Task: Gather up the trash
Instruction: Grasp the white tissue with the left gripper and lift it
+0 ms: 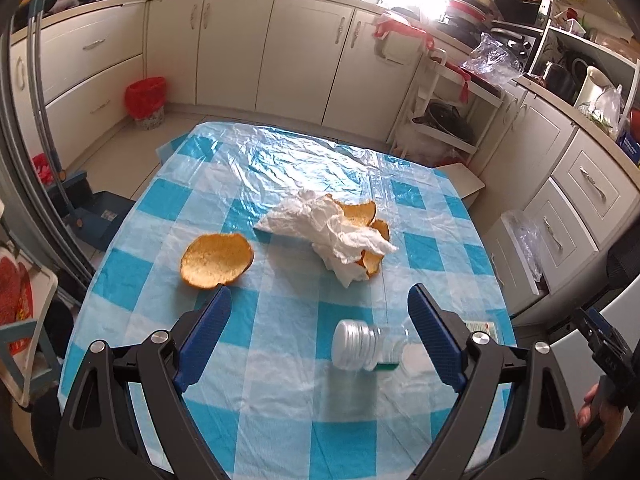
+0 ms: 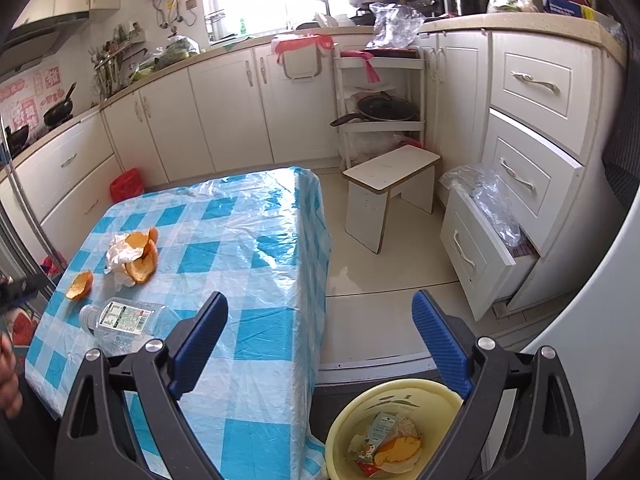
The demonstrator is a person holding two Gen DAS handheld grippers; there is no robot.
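Clear plastic bottle (image 1: 370, 346) lies on its side on the checked worktop (image 1: 280, 412), between the left gripper (image 1: 320, 304) fingers, spread wide and untouched. Beyond it sit tissue (image 1: 336, 232) and peel (image 1: 216, 260). Right gripper (image 2: 320, 312), released, hangs past the worktop's edge above the yellow bin (image 2: 360, 408).

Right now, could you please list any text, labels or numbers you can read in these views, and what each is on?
No text is legible.
Plastic bottle: white-and-green label, print too small.
Wrapper in the yellow bin: blurred print.
Red paper cutouts on the wall: characters unreadable.
Blue box on the counter: blurred.
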